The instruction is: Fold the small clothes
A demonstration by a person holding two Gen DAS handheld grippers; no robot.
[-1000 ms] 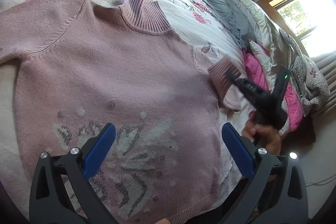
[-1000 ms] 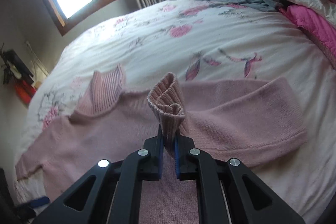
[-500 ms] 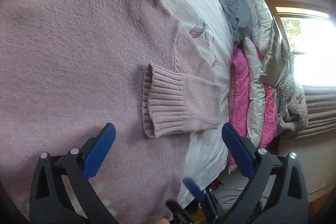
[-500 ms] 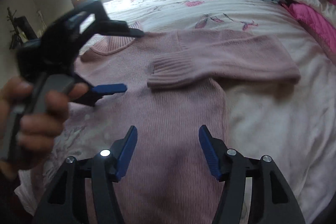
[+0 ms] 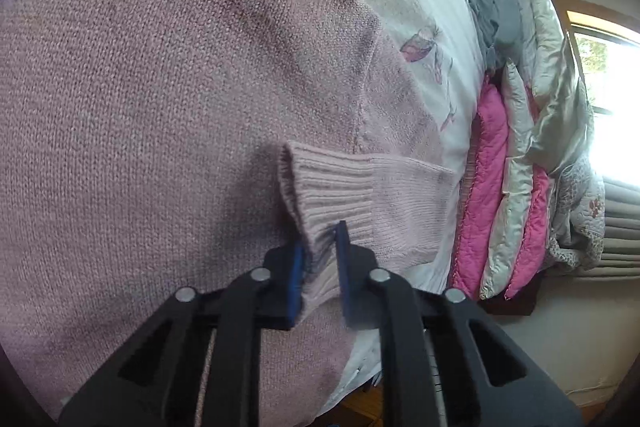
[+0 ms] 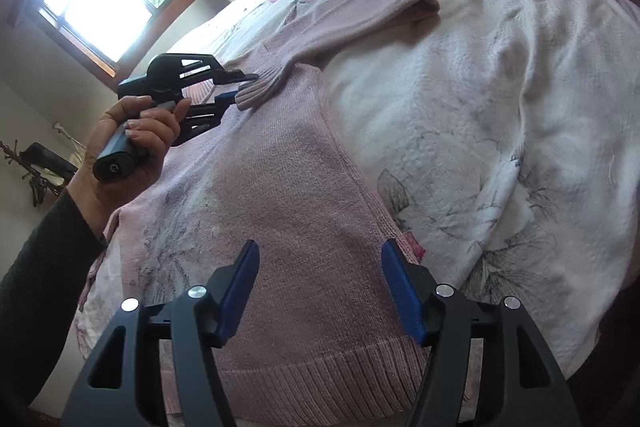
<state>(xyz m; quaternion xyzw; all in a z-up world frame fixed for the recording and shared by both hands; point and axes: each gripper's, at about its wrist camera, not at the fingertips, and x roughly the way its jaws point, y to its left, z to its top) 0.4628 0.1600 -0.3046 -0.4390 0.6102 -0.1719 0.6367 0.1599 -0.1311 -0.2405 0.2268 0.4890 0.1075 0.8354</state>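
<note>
Now left gripper [image 5: 320, 259] pinches the soft, floppy sweater [image 5: 160, 107] cuff [image 5: 320, 195]; right gripper [image 6: 320, 279] gapes over the hem [image 6: 320, 375] at 6 o'clock.

sweater [image 6: 296, 187]: dusty pink knit, grey-white motif
bedspread [image 6: 500, 107]: white, pink-grey floral
quilt [image 5: 488, 167]: hot pink
tongs pads [image 6: 400, 291]: blue

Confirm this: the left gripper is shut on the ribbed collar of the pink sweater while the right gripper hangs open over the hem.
Not the collar. The left gripper is shut on the ribbed cuff of the sleeve folded across the pink sweater, as the left wrist view shows. The right gripper does hang open over the hem.
</note>
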